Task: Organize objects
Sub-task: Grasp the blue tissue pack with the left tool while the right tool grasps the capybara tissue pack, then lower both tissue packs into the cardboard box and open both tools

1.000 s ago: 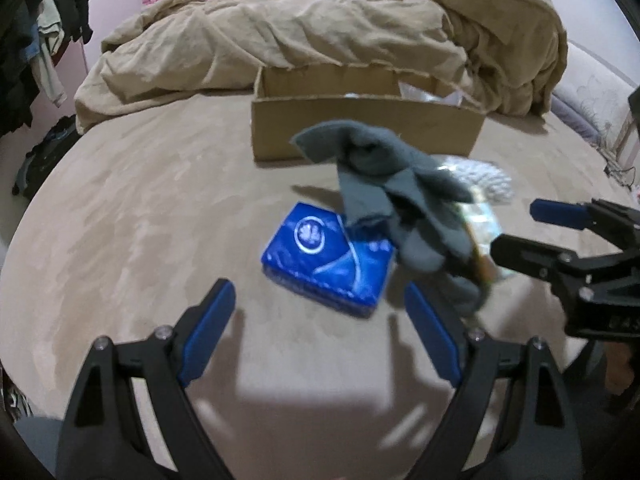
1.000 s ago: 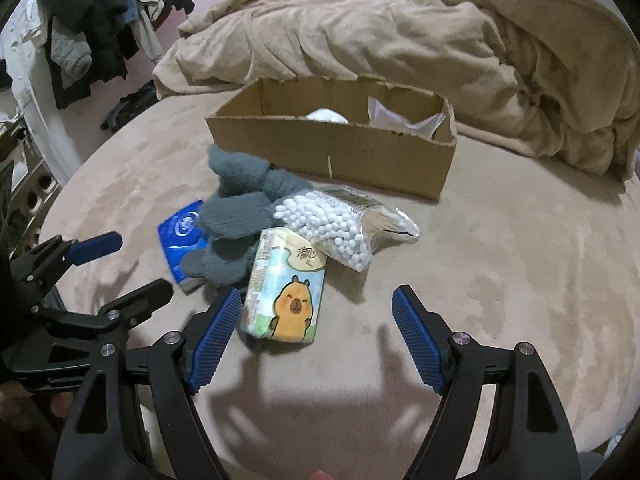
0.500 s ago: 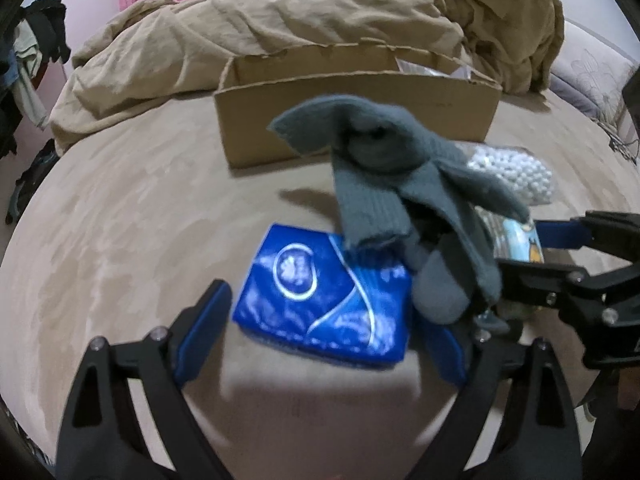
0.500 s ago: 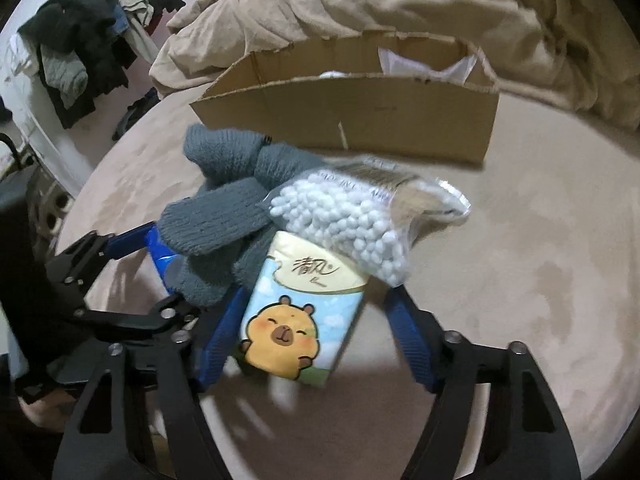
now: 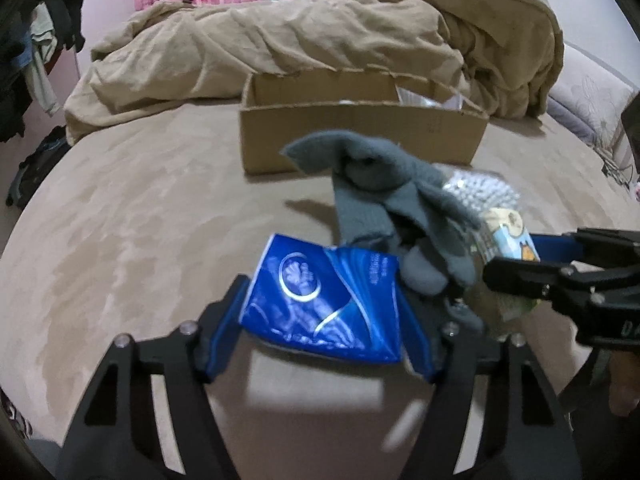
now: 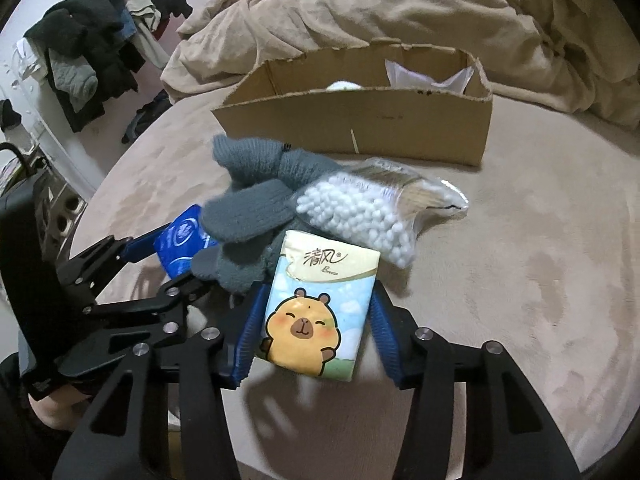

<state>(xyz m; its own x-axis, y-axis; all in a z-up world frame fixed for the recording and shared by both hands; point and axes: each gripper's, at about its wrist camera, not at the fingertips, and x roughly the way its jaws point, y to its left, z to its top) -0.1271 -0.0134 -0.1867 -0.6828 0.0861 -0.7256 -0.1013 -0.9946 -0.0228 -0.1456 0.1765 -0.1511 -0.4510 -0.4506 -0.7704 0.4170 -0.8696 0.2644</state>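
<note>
My left gripper (image 5: 322, 320) is shut on a blue tissue pack (image 5: 324, 304), pads against both its sides; it also shows in the right wrist view (image 6: 182, 246). My right gripper (image 6: 314, 326) is shut on a capybara tissue pack (image 6: 316, 308). A grey knit glove (image 5: 384, 204) lies between the two packs, draped over the blue pack's far corner. A clear bag of white cotton balls (image 6: 368, 212) rests against the capybara pack's far end. An open cardboard box (image 6: 360, 120) stands behind them on the bed.
A rumpled tan duvet (image 5: 320, 48) is heaped behind the box. Clothes hang on a rack (image 6: 100, 56) at the left. The beige bed surface (image 6: 540, 260) spreads to the right. The box holds a white item and a clear bag (image 6: 424, 74).
Both grippers moved forward over their packs and closed on them. The left went from open around the blue pack to clamped; the right did the same on the capybara pack.
</note>
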